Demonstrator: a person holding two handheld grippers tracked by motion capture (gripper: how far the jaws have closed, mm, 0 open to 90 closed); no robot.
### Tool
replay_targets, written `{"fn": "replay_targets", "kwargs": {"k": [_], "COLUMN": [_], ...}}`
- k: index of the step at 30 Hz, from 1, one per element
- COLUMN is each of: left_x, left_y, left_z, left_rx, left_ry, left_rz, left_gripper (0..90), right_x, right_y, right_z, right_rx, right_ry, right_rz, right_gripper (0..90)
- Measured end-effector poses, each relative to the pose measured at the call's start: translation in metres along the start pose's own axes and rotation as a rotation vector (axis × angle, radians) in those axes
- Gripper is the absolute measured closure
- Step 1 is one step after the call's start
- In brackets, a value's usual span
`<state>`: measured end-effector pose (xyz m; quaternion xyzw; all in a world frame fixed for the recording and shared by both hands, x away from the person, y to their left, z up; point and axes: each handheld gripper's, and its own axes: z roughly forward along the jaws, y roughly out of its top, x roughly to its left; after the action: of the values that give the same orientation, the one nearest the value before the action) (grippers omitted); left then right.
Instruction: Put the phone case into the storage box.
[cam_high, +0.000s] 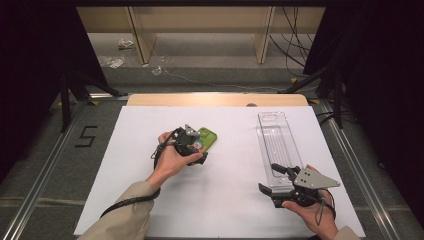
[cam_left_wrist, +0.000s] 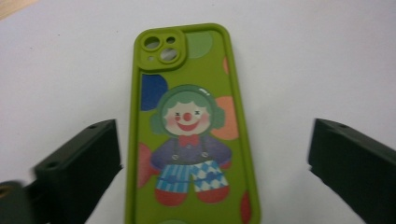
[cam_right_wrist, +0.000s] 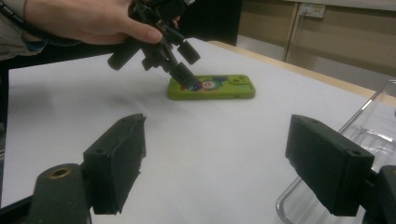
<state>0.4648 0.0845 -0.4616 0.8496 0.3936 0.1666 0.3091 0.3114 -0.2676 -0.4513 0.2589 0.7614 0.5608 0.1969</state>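
Right tongs (cam_high: 274, 180): nearest you, at the bench's near right corner in the high view; you hold them with the jaws standing wide and nothing between them, tips at the near end of the clear tray.
Right tongs, own view (cam_right_wrist: 215, 163): both black jaws rise from the bottom with bare white bench between them, and the tray's rim sits just beside the right-hand jaw.
Left tongs (cam_high: 192, 145): farther in, left of the bench's middle, in your left hand (cam_high: 172, 160); jaws parted wide, gripping nothing.
Left tongs, own view (cam_left_wrist: 215, 158): the jaws stand clear of the phone case on either side, with white showing between each jaw and the case's edges.
Left tongs, from the right gripper view (cam_right_wrist: 180, 65): raised and tilted down toward the case, the tips over its near end; you cannot tell from here whether they touch it.
Phone case (cam_left_wrist: 189, 126): green, with a clown picture and a camera cutout at its far end; it lies flat on the bench, released.
Clear tray (cam_high: 277, 145): long, see-through plastic, lying lengthwise on the right side, well apart from the case.
Bench (cam_high: 225, 200): covered in white, with a wooden edge at the far side.
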Motion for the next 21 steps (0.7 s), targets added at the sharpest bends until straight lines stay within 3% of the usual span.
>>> {"fn": "replay_targets", "kwargs": {"k": [4, 15, 21], "left_x": [0.009, 0.013, 0.017], "left_y": [0.009, 0.019, 0.018], "left_z": [0.004, 0.017, 0.023], "left_rx": [0.054, 0.155, 0.211], "left_ry": [0.023, -0.036, -0.028], "left_rz": [0.013, 0.024, 0.007], "left_gripper": [0.0, 0.0, 0.0], "right_x": [0.0, 0.0, -0.001], "right_y": [0.0, 0.0, 0.0], "right_z": [0.0, 0.0, 0.0], "right_rx": [-0.001, -0.002, -0.005], "right_ry": [0.0, 0.0, 0.001], "right_rz": [0.001, -0.001, 0.001], "right_gripper": [21.2, 21.2, 21.0]}}
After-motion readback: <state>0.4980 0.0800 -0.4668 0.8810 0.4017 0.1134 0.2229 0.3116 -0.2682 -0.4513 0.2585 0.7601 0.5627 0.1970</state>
